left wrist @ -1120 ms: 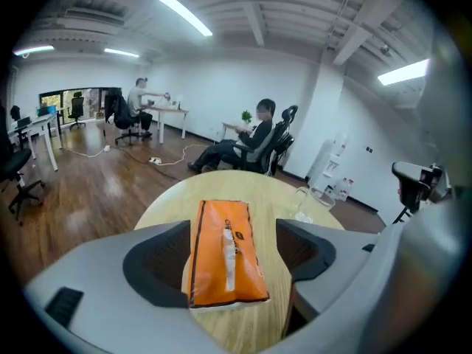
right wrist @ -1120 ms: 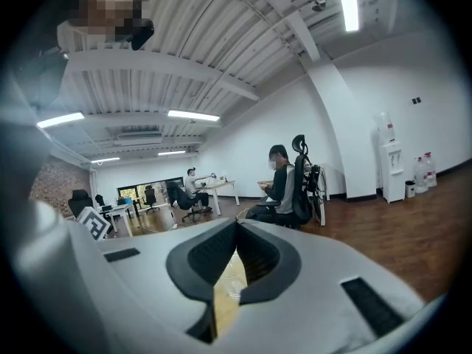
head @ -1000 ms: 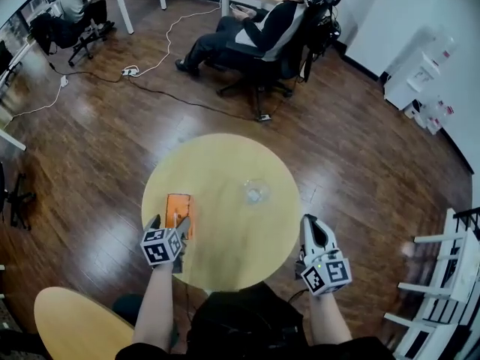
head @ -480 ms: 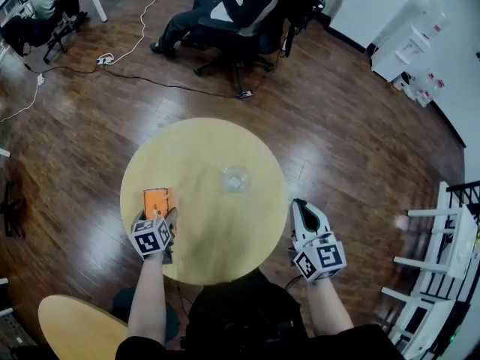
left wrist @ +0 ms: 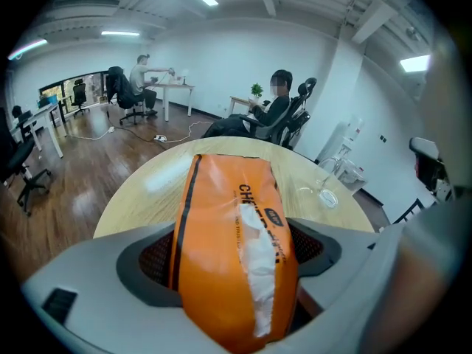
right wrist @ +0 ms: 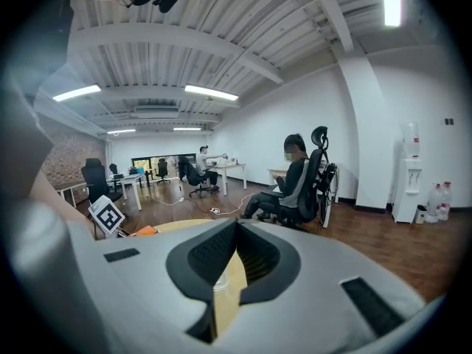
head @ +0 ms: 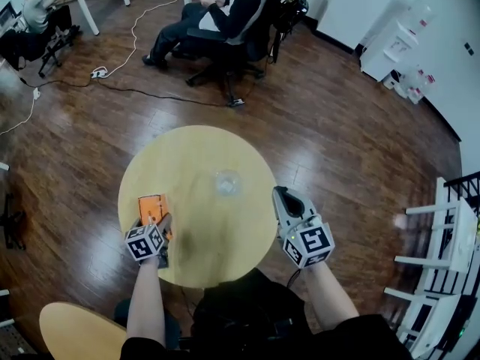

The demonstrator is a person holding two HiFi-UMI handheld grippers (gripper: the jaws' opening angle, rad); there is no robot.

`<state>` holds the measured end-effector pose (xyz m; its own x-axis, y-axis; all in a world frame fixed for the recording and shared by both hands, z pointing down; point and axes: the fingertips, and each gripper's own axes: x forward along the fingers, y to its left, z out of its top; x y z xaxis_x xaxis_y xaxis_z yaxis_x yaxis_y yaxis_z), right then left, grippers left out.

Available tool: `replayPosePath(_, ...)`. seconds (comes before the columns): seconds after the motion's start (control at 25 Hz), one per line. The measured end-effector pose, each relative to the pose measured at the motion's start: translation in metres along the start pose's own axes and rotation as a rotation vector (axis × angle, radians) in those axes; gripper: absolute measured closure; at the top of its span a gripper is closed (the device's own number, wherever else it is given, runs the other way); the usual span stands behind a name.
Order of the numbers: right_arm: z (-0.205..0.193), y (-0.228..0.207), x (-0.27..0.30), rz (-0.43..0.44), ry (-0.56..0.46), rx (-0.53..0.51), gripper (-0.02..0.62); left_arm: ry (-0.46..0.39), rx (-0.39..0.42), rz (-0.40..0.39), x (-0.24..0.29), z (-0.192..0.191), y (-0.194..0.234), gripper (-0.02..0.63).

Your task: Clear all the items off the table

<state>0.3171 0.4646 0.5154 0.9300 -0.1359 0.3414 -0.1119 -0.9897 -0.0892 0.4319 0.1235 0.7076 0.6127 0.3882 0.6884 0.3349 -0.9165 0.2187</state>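
An orange tissue pack (head: 151,204) lies on the left part of the round yellow table (head: 199,156). My left gripper (head: 154,222) is down over the pack's near end. In the left gripper view the tissue pack (left wrist: 232,234) fills the gap between the jaws and touches both pads, with white tissue showing at its slit. A clear glass (head: 227,182) stands near the table's middle, and the left gripper view shows this glass (left wrist: 324,195) to the right. My right gripper (head: 282,196) is shut and empty at the table's right edge.
A person sits in a black office chair (head: 232,28) beyond the table, and another person sits at a desk (head: 34,13) at the far left. Cables (head: 97,73) run across the wooden floor. White racks (head: 442,253) stand at the right. A second yellow tabletop (head: 75,332) is at the near left.
My left gripper has come forward and down over the near end of the orange pack. My right gripper has shifted inward to the table's right edge.
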Motion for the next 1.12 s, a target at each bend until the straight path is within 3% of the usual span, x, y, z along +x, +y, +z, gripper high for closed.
replayPosePath(0.2,0.009,0.001,-0.003,0.021,-0.035,0.007,0.592,-0.098,-0.048,-0.058,-0.039,-0.004,-0.017,0.201)
replayPosePath(0.52,0.022,0.022,-0.01,0.1,-0.101,0.025,0.592,-0.252,-0.053,-0.034,-0.102,0.024,-0.02,0.201)
replayPosePath(0.64,0.03,0.034,-0.003,0.158,-0.124,0.021,0.592,-0.349,-0.094,-0.015,-0.133,0.038,-0.022,0.201)
replayPosePath(0.8,0.045,0.076,0.011,0.293,-0.154,-0.004,0.592,-0.497,-0.156,0.059,-0.197,0.044,-0.006,0.201)
replayPosePath(0.96,0.065,0.129,0.027,0.458,-0.176,-0.064,0.592,-0.653,-0.186,0.182,-0.275,0.043,0.016,0.201)
replayPosePath(1.12,0.081,0.187,0.025,0.586,-0.196,-0.091,0.592,-0.745,-0.196,0.289,-0.346,0.033,0.037,0.201)
